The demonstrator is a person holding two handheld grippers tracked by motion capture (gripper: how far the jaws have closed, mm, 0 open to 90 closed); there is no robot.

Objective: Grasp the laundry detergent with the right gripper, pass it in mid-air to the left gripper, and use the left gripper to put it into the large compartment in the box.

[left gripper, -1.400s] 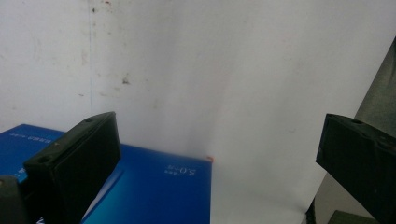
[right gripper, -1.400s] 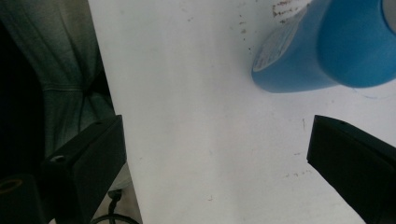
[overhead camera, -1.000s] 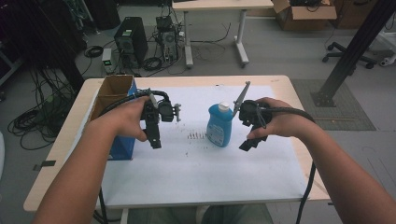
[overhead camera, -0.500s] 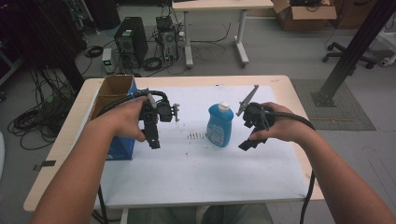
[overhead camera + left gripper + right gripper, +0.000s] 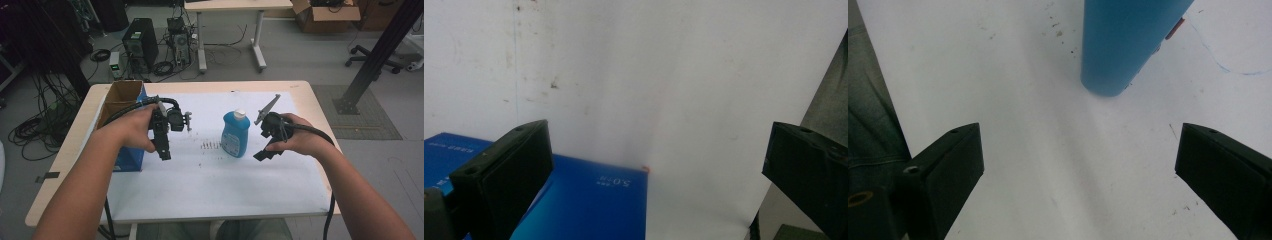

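Standing upright near the middle of the white sheet, the blue bottle with its white cap is tall and narrow, so it may tip. A sideways knock from the right gripper would likely topple it. A grip taken too high or off-centre could let the smooth body slip or twist out.

From above, the bottle sits at about 9 o'clock from the right gripper, just beside it but not touching. In the right gripper view the bottle's base stands at 12 o'clock, ahead of both jaws, which are spread wide with nothing between them.

The left gripper hovers at 9 o'clock from the bottle, well apart, beside a blue box. Its jaws also gape wide and empty, with the box's corner below them.
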